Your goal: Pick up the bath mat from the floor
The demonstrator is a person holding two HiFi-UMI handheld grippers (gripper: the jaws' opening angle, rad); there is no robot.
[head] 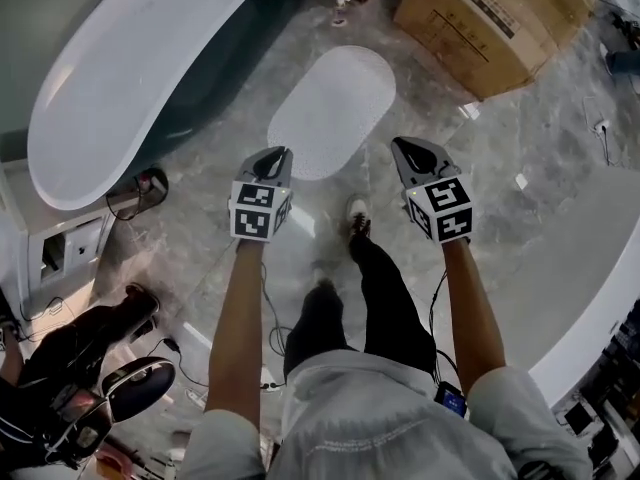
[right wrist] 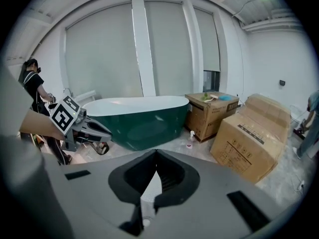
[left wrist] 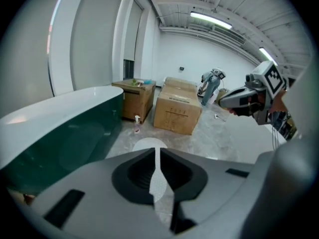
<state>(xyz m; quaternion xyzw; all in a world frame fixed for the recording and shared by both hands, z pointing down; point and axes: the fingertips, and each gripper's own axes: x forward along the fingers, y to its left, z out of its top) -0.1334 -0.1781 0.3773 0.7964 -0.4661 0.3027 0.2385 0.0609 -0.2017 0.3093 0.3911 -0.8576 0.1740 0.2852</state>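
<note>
At the left I see the tub (head: pixel 120 88), long and rounded, glossy white inside and dark green on its outer wall. The floor (head: pixel 560 198) is grey polished stone with pale veins, and it reflects the light.

My left gripper (head: pixel 279 154) hangs over the floor just before the near end of the mat (head: pixel 335 108). It is of grey plastic, black and ribbed on the inner side of the jaws. Its cube (head: pixel 258 211) carries black-and-white square markers. In its own view the jaws are closed together with nothing between them.

The mat is a white oval, and its surface looks finely dotted. It lies flat on the floor beside the tub's right wall, between the tub and the box (head: pixel 500 18), apart from both grippers. Past its far end stands a small spray bottle (head: pixel 342 8), pale with a pink part. Its label is too small to read.

My right gripper (head: pixel 402 145) is of the same make and hangs just to the right of the mat's near end. Its jaws are also closed on nothing.

At the right, the box is big, of brown cardboard. It has black print on its side that I cannot read.
</note>
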